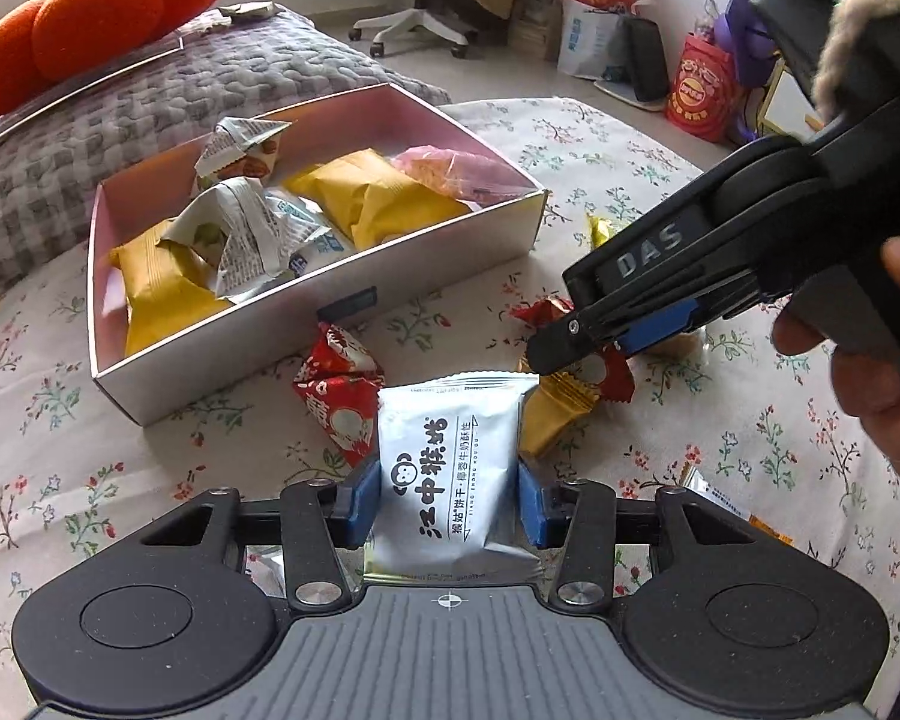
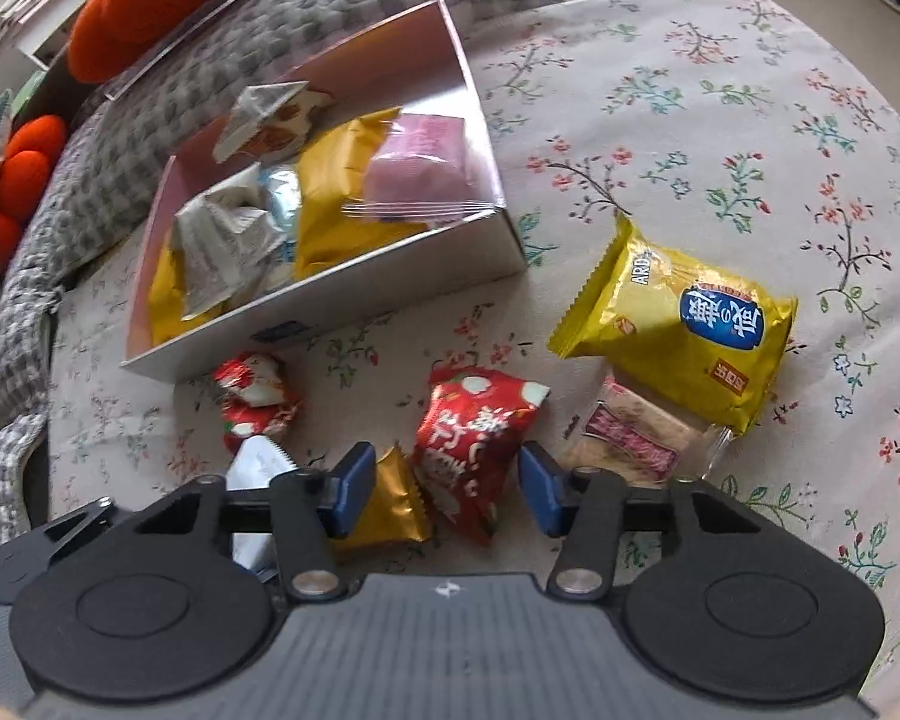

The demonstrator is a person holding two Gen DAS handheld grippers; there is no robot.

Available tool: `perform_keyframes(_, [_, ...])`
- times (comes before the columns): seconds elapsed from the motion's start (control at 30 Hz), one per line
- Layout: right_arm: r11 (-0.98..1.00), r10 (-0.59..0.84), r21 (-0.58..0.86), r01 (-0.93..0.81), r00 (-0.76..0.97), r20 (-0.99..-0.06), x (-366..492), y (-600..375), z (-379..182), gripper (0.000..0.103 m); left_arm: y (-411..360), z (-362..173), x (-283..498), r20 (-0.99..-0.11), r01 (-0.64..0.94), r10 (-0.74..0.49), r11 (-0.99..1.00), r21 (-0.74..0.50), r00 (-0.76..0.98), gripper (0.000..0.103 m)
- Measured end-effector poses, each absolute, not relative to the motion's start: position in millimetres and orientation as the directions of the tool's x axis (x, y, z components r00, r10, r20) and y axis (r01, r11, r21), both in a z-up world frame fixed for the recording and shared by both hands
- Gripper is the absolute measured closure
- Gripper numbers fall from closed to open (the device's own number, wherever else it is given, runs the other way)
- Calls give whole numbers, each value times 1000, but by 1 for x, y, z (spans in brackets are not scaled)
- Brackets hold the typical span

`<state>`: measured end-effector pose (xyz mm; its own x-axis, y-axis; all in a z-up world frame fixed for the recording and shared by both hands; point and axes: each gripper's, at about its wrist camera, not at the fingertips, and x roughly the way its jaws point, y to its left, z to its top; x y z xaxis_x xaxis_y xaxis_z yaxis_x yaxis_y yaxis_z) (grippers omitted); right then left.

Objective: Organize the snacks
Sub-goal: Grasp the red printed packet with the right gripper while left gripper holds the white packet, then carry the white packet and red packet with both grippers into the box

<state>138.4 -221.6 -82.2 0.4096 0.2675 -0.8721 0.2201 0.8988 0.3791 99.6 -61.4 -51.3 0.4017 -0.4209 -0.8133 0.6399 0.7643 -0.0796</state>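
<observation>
My left gripper (image 1: 450, 501) is shut on a white biscuit packet (image 1: 447, 468) with black Chinese print, held above the floral cloth in front of the pink box (image 1: 330, 300). The box (image 2: 498, 180) holds several yellow, grey and pink snack packs. My right gripper (image 2: 441, 489) is open, its blue pads either side of a red triangular snack (image 2: 474, 438), not closed on it. In the left wrist view the right gripper (image 1: 561, 354) hovers over red and gold packets. A gold packet (image 2: 396, 504) lies beside the red one.
A yellow snack bag (image 2: 684, 324) and a clear biscuit pack (image 2: 630, 438) lie right of the right gripper. Another red snack (image 2: 252, 396) lies by the box front. A grey quilted cushion (image 1: 90, 138) and an orange plush (image 1: 90, 18) sit behind the box.
</observation>
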Motion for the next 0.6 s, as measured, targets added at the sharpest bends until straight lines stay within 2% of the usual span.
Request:
perform_keyframes(0.13, [913, 219, 338, 228, 425, -878, 139, -219, -84, 69, -61, -51, 100, -815, 638, -414, 766, -72, 405, 60])
perform_keyframes(0.6, [912, 217, 356, 201, 499, -839, 130, -226, -56, 72, -53, -35, 105, -784, 609, -439, 787, -99, 440, 60])
